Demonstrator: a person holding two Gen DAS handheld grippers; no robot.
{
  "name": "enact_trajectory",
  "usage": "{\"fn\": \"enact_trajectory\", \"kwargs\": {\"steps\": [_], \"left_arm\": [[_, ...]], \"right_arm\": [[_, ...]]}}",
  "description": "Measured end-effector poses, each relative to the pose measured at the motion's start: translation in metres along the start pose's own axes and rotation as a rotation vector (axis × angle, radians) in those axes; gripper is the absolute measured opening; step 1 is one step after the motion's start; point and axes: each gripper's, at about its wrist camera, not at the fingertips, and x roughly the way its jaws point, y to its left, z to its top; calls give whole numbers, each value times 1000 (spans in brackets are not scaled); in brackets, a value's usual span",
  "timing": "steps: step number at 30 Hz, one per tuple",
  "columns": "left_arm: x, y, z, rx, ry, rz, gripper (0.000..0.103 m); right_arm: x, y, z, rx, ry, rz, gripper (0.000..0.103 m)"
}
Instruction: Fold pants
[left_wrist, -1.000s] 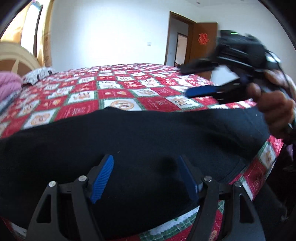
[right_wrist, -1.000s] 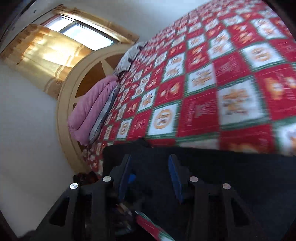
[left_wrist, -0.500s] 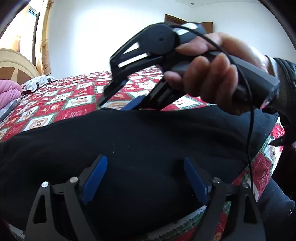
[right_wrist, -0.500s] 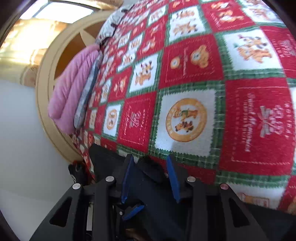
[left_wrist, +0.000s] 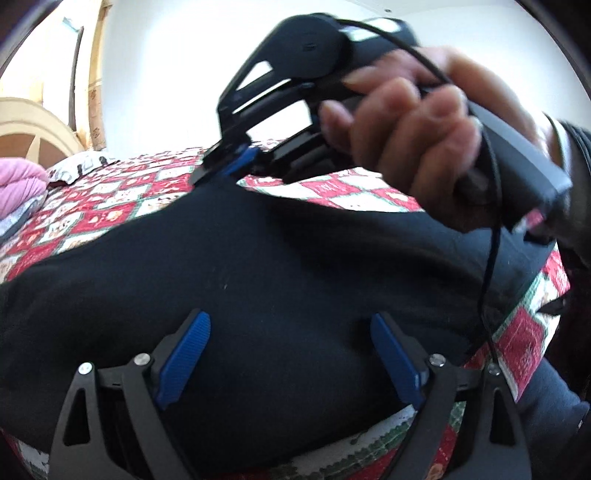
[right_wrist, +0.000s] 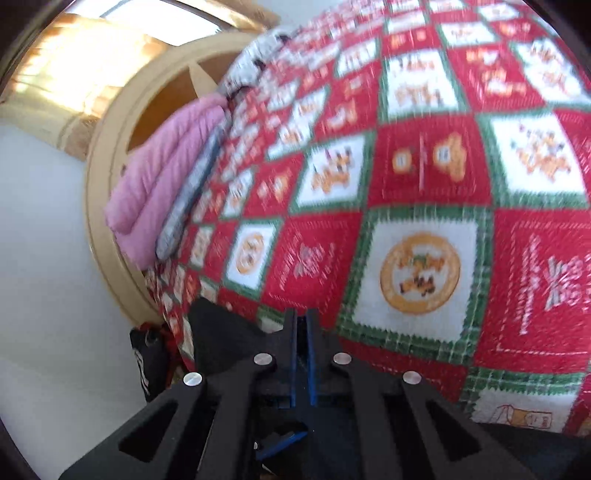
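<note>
The black fabric pants (left_wrist: 258, 266) are spread flat across the near edge of the red, white and green patchwork bedspread (right_wrist: 424, 221). Their far edge is pinched between the closed blue-padded jaws of the right gripper (left_wrist: 221, 168), which is held in a person's hand (left_wrist: 417, 147). The left gripper (left_wrist: 291, 354) is held just above the dark cloth, its jaws wide and opening, with nothing clamped. A pink folded blanket (right_wrist: 159, 177) is seen by the cream headboard (right_wrist: 110, 184).

Right tool (left_wrist: 218, 168) pinches the black pants' (left_wrist: 258, 266) far edge.
</note>
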Motion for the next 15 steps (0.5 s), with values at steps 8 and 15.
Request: {"fn": "enact_trajectory", "kwargs": {"steps": [8, 15], "left_arm": [[5, -8, -5, 53, -3, 14, 99], [-1, -5, -5, 38, -14, -3, 99]], "right_arm": [[25, -33, 5, 41, 11, -92, 3], [-7, -35, 5, -12, -38, -97, 7]]}}
